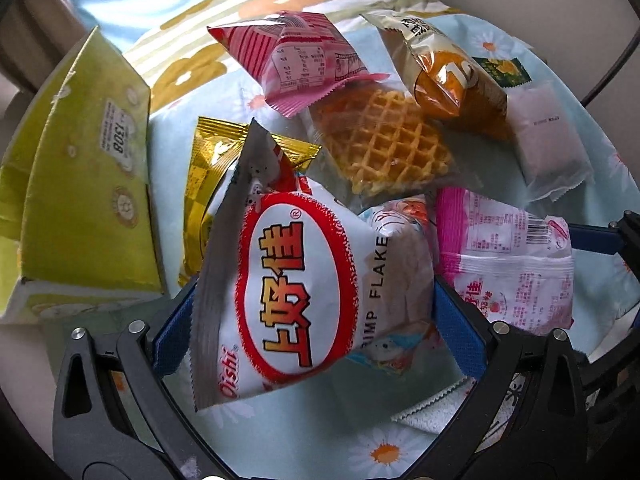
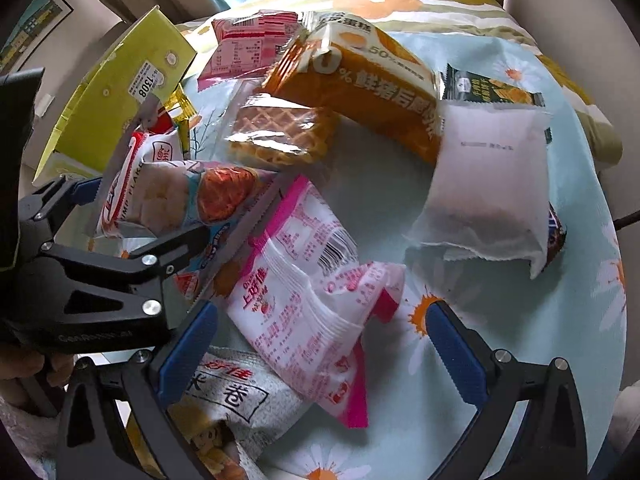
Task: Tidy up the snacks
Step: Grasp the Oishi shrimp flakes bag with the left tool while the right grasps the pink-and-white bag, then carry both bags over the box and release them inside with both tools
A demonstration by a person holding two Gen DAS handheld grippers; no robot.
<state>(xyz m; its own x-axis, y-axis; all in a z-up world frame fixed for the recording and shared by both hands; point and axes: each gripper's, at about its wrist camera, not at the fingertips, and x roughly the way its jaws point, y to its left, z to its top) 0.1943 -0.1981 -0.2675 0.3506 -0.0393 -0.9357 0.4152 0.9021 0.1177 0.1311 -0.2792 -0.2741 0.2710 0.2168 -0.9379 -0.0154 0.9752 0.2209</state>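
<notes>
My left gripper (image 1: 316, 304) is shut on a white and red Oishi shrimp flakes bag (image 1: 304, 280) and holds it above the flowered cloth. The same bag (image 2: 148, 184) and the left gripper (image 2: 136, 216) show at the left of the right wrist view. My right gripper (image 2: 320, 320) is open, its blue pads on either side of a pink and white Oishi snack bag (image 2: 308, 300) that lies on the cloth. A green cardboard box (image 1: 80, 184) stands at the left, also in the right wrist view (image 2: 124, 80).
Loose snacks lie on the round table's flowered cloth (image 2: 520, 320): a waffle pack (image 1: 380, 144), an orange cake pack (image 2: 360, 84), a red-striped pack (image 1: 296, 56), a frosted white pack (image 2: 488, 184), a gold pack (image 1: 208, 168), a rice roll pack (image 2: 236, 396).
</notes>
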